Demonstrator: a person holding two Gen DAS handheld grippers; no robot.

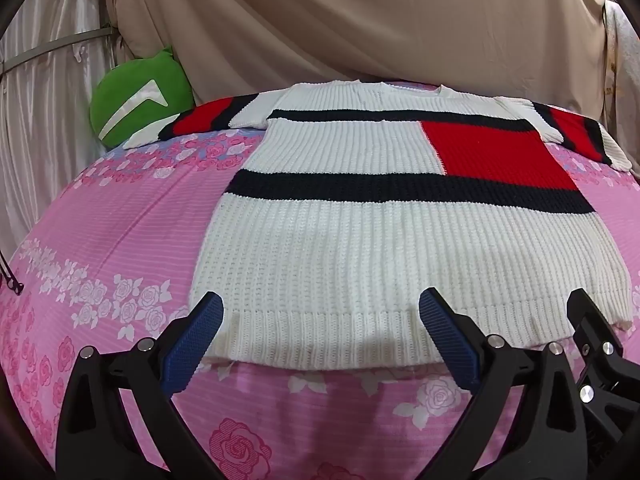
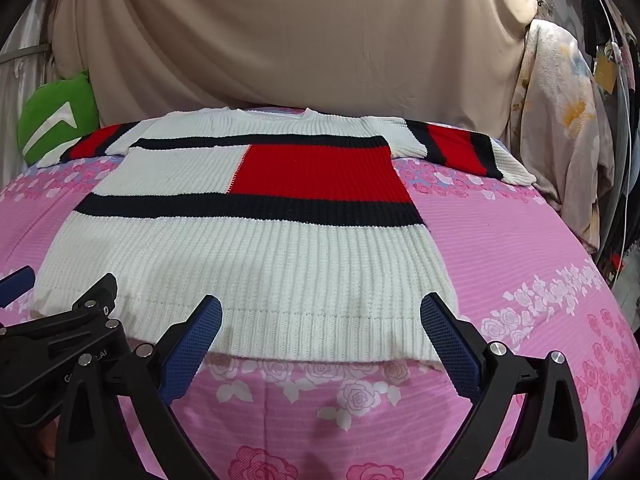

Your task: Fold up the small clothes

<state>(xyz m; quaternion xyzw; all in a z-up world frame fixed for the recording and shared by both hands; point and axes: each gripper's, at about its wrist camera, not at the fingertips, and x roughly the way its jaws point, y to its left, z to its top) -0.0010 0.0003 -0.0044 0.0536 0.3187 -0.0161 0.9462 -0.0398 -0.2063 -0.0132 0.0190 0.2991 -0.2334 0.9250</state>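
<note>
A white knitted sweater [image 1: 360,256] with black stripes and a red block lies flat on the pink rose-print bed [image 1: 112,216], sleeves spread toward the far side, hem nearest me. My left gripper [image 1: 322,304] stands open over the hem's left part, blue pads wide apart and nothing between them. My right gripper [image 2: 322,306] is open over the hem's right part of the sweater [image 2: 256,256], its right finger [image 2: 448,336] near the hem's right corner. The right gripper's frame [image 1: 596,344] shows at the left wrist view's right edge; the left gripper's frame [image 2: 80,320] shows at the right wrist view's left.
A green plush cushion [image 1: 140,100] rests at the bed's far left by the left sleeve. A beige draped cloth [image 1: 360,20] forms the backdrop. A floral blanket [image 2: 560,128] hangs at the far right beside the bed [image 2: 520,248].
</note>
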